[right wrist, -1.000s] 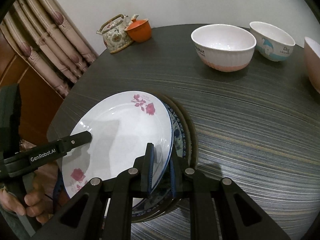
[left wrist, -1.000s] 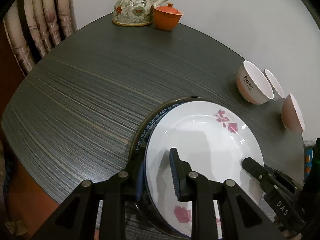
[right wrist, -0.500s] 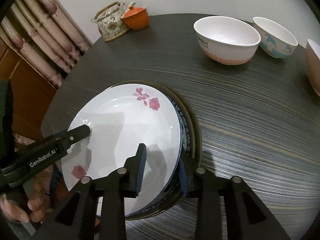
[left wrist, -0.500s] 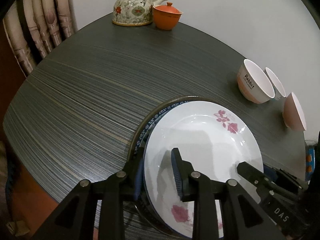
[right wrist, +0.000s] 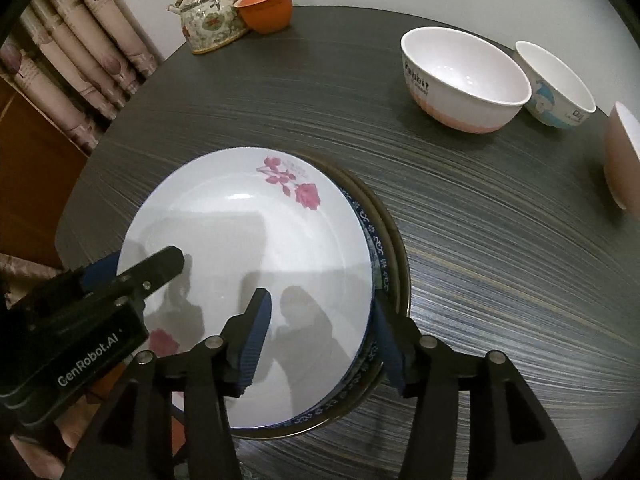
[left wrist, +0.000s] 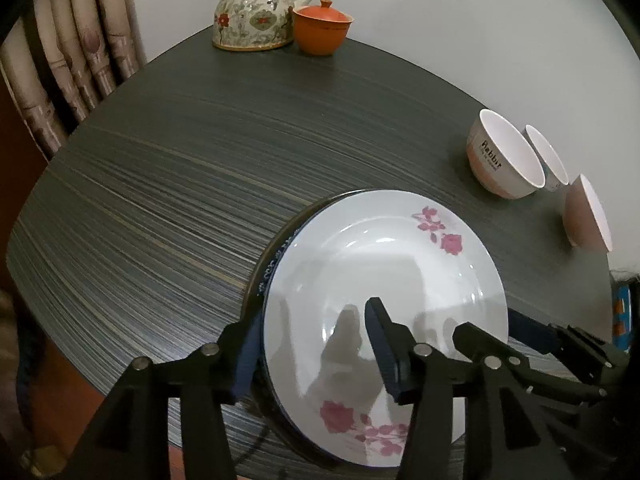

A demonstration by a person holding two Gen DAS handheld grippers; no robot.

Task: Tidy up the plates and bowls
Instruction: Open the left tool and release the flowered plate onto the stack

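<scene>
Plates [left wrist: 384, 264] sit stacked at the near edge of the dark striped table [left wrist: 168, 184]; a white plate with pink roses lies on top, a blue-patterned plate [right wrist: 380, 256] shows under it, and a dark rim edges the bottom of the stack; the left gripper [left wrist: 316, 354] straddles the left rim of the stack, its jaws opening, 1 finger over the white plate's inner face and the other outside the rim, the pads not pressing on it; the right gripper [right wrist: 322, 338] straddles the opposite rim in the same way, jaws opening, 1 blue pad above the plate's inside and 1 beyond the edge, with clear gaps on both sides; each gripper's tip is visible in the other's view across the plate; farther back on the right stand 3 bowls in a row; a white bowl with a pink base [right wrist: 464, 80] marked "Rabbit", a smaller white bowl with a blue picture [right wrist: 554, 84] just behind it, and a pinkish bowl [right wrist: 622, 156] cut by the frame edge; at the far end of the table a flowered teapot [left wrist: 256, 16] stands touching an orange lidded cup [left wrist: 322, 28]; a patterned curtain [left wrist: 76, 52] hangs at the left.
</scene>
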